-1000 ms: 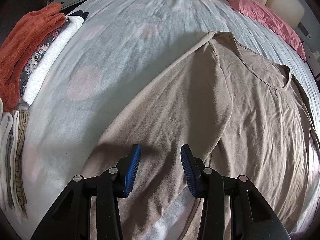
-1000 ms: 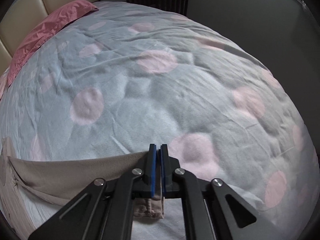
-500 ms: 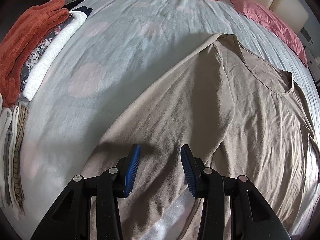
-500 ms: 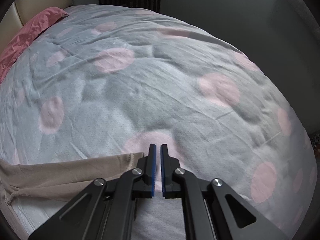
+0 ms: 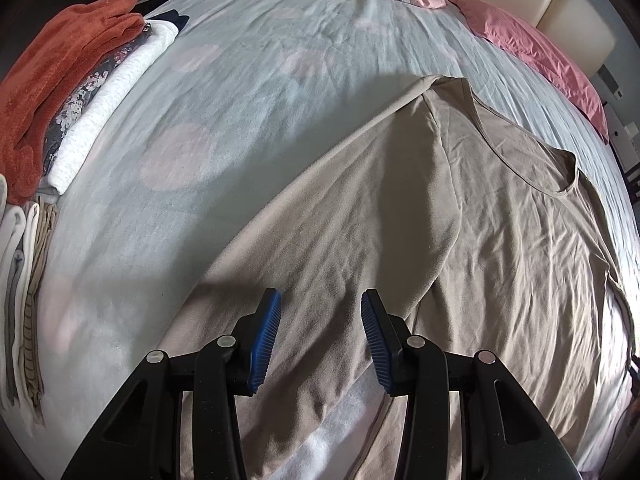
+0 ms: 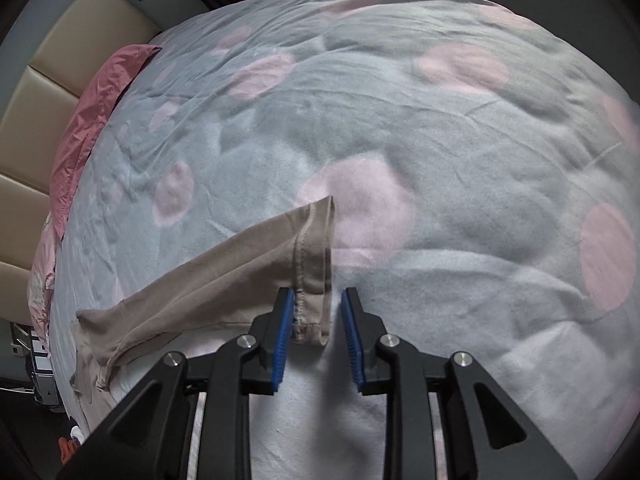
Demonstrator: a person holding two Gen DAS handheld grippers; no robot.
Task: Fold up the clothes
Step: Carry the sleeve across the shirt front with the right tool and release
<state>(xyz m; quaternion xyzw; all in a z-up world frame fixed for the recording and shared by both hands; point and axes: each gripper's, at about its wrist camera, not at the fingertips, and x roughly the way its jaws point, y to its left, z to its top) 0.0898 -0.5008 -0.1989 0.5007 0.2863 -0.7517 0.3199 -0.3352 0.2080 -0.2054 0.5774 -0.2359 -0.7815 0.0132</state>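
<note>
A beige long-sleeved top [image 5: 460, 240] lies spread on the bed, its neckline toward the headboard and one sleeve folded across the body. My left gripper [image 5: 320, 328] hovers open just above that folded sleeve, with nothing between its blue pads. In the right wrist view the other sleeve [image 6: 224, 284] stretches out flat over the blanket, ending in a hemmed cuff [image 6: 316, 264]. My right gripper [image 6: 316, 332] is opening. The cuff end lies loose between its fingers, close to the left pad [image 6: 282, 336], and the pads no longer press on it.
The bed [image 5: 224, 128] has a grey blanket with pale pink dots. Folded clothes are stacked along its left edge: an orange towel [image 5: 52, 76], a floral piece and a white knit [image 5: 108, 96]. Pink pillows [image 5: 540, 60] lie by the beige headboard [image 6: 44, 120].
My right gripper went from shut on the sleeve cuff to parted, leaving the cuff lying flat on the blanket. It also swung and rolled, shifting its view. The left gripper stayed put.
</note>
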